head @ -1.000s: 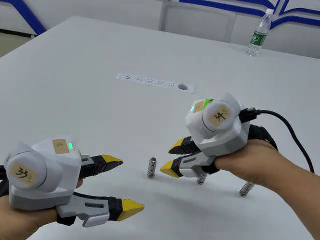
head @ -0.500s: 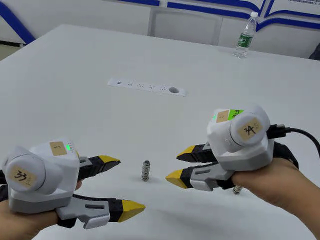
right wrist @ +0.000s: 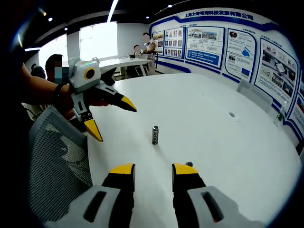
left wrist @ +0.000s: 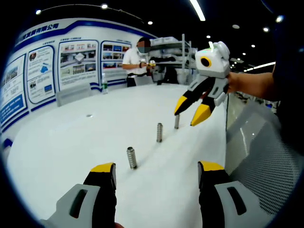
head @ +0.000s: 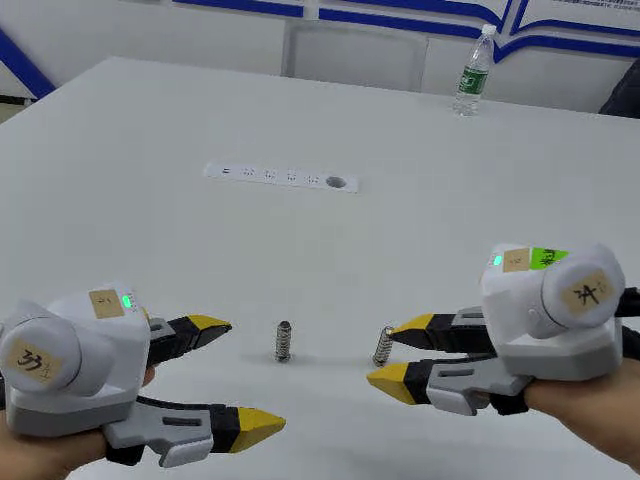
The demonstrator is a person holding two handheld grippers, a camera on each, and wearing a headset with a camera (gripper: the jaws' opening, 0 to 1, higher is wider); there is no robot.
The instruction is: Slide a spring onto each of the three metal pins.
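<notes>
A wide white worktop (head: 150, 200) seen from above, with a hand-held gripper at each side of its near edge. The left gripper (head: 250, 375), white with black fingers tipped in yellow, has its fingers spread wide apart and holds nothing. The right gripper (head: 382, 356), of the same make, also has its fingers spread, less widely, and holds nothing. The two point towards each other.

In the left gripper view, three coiled grey metal springs (left wrist: 159, 132) stand upright in a row on the worktop, running away from the left gripper towards the right one. The pins inside them are too small to make out. In the head view, one spring (head: 283, 341) stands alone between the grippers, close to the near edge. A second spring (head: 383, 345) stands just beside the tip of the right gripper's upper finger; whether they touch cannot be told.

Toward the middle of the worktop lies a long white power strip (head: 280, 177). A clear plastic water bottle with a green label (head: 473, 72) stands upright near the far edge.
</notes>
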